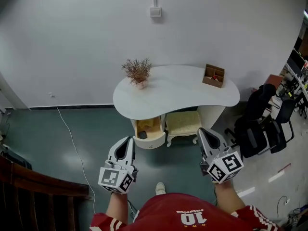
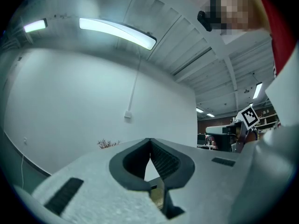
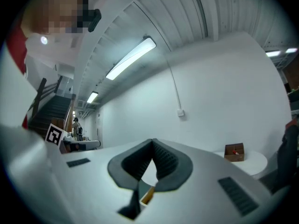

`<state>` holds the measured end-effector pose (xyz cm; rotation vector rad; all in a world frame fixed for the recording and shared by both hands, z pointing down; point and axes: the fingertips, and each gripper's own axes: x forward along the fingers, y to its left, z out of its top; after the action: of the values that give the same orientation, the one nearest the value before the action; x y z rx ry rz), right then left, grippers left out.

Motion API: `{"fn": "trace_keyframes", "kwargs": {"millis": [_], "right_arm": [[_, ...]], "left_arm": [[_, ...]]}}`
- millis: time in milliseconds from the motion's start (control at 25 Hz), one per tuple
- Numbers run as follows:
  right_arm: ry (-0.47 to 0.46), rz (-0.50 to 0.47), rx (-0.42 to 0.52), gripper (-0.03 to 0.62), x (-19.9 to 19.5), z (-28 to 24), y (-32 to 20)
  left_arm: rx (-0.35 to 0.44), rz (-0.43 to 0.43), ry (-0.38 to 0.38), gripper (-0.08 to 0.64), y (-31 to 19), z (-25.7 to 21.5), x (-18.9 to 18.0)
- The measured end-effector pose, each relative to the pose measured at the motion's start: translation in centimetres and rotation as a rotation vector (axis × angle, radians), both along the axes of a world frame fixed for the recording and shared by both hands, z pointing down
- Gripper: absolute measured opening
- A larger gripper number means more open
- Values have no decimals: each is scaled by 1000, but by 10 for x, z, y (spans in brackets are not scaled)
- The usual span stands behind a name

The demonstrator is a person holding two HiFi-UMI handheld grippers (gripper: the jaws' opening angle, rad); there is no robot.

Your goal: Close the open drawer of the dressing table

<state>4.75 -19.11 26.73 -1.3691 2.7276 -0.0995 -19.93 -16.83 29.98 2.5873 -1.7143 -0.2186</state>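
Cream stool (image 1: 183,123) stood just right of the open drawer (image 1: 150,141); left claw (image 1: 129,139) and right claw (image 1: 203,131) were each pressed together.

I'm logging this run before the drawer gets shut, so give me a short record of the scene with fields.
drawer: open, under the dressing table's left end, small dark item inside
left gripper: shut, empty, short of the drawer
right gripper: shut, empty, short of the stool
tabletop: dried plant, wooden box
task: drawer not yet closed
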Motion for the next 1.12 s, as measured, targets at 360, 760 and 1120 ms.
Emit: {"fn": "trace_keyframes", "kwargs": {"millis": [360,760,1120], "right_arm": [[32,29,-16,5,-12,8,-41],[39,-19,-48,5,-15,22,-64],[79,0,-128,5,-29,63,-87]], "left_arm": [[32,83,-3,102,-57,-1,-1],[-86,63,-41,213,-79,59,12],[-265,68,-28,186,-95,167,7]]}}
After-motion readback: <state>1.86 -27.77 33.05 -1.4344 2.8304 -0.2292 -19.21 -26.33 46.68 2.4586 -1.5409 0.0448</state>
